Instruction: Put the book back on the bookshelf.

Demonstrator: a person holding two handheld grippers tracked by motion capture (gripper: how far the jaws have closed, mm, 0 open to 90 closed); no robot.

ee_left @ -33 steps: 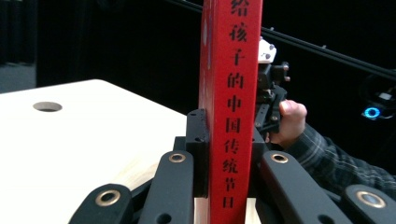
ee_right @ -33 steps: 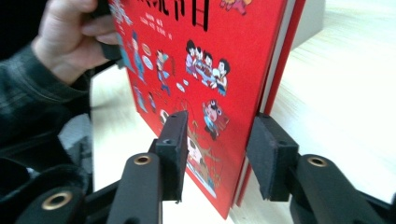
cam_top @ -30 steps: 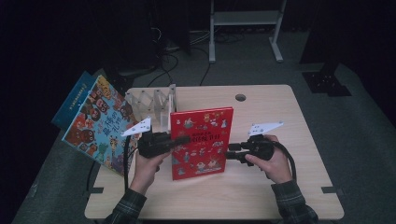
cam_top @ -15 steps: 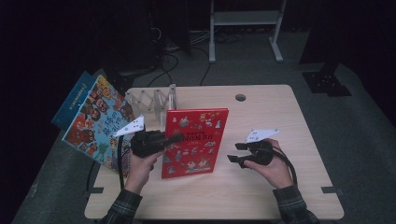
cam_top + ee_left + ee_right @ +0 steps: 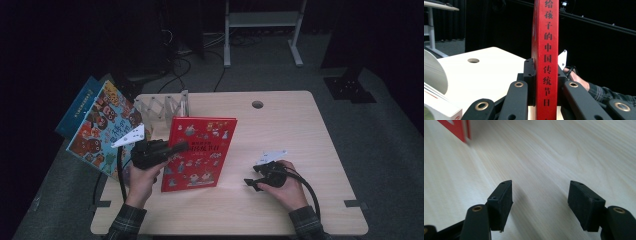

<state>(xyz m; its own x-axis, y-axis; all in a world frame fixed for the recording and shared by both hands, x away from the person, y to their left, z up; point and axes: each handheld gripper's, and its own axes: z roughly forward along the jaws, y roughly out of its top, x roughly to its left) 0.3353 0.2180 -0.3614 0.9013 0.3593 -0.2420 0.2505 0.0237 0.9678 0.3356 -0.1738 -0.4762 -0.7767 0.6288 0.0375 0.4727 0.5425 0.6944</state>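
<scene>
A red picture book stands upright on the pale wooden table, tilted a little. My left gripper is shut on its left edge. In the left gripper view the red spine with black characters is clamped between the two black pads, one of which is the left pad. My right gripper lies low over the table, right of the book and apart from it. Its jaws have just been opening and stand wide, and between them there is only bare wood. A red book corner shows far off.
A colourful picture book and a blue book lean off the table's left side. A white folding rack stands at the back left. A cable hole is in the tabletop. A white desk frame stands behind on the floor.
My right gripper let go of the book's right edge, opened and sank to the table. My left gripper carried the red book a little to the left.
</scene>
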